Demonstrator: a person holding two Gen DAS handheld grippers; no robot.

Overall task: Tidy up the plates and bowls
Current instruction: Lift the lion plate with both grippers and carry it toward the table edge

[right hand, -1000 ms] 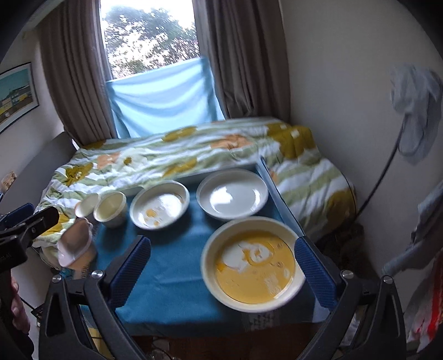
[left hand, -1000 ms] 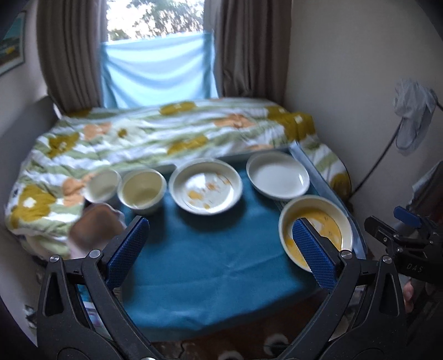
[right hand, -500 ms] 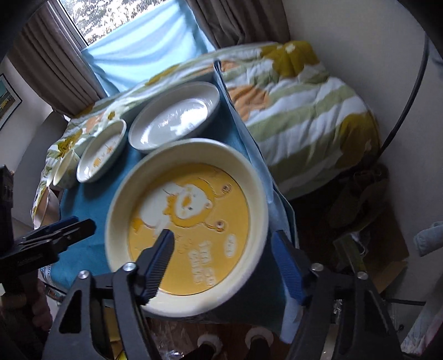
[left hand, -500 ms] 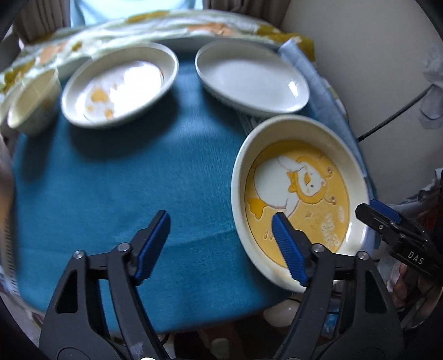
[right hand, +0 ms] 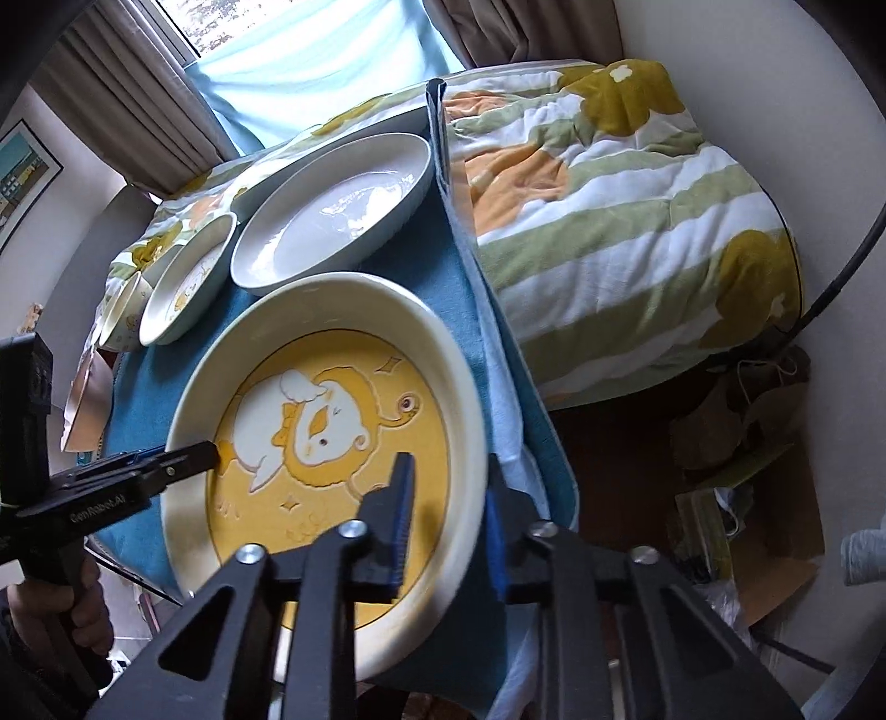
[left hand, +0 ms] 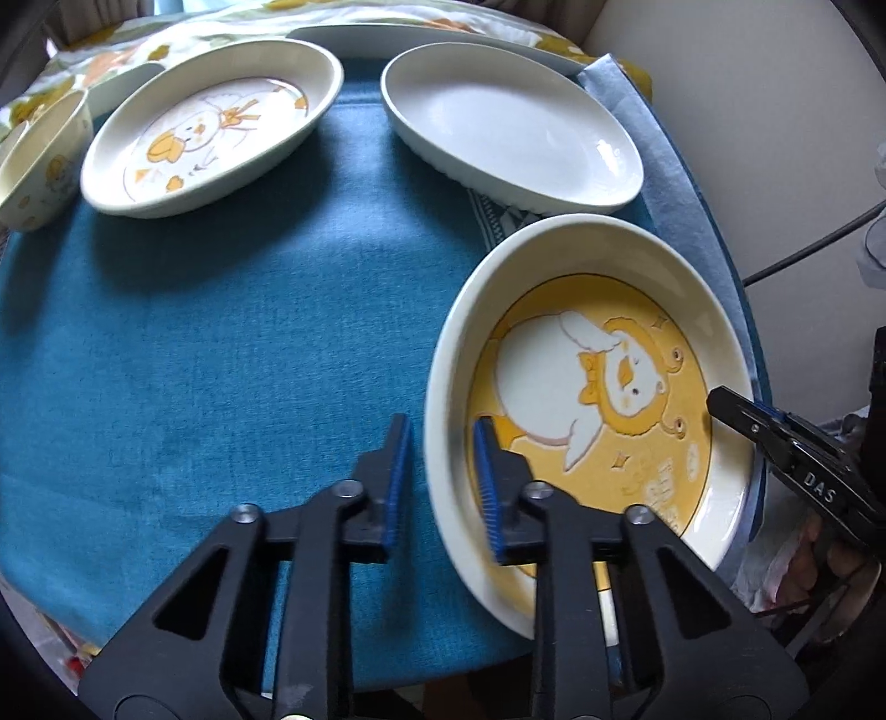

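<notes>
The left gripper clamps the yellow plate's left rim. The right gripper pinches its right rim, at the blue cloth's near right corner.

Pretty cozy little room. Daylight comes in through a window with brown curtains on both sides and a pale blue cloth hung across it. Bed's got a flowery green-striped quilt, plain off-white walls, framed picture on one.

Left claw, right claw: both clamped, angled downward.
</notes>
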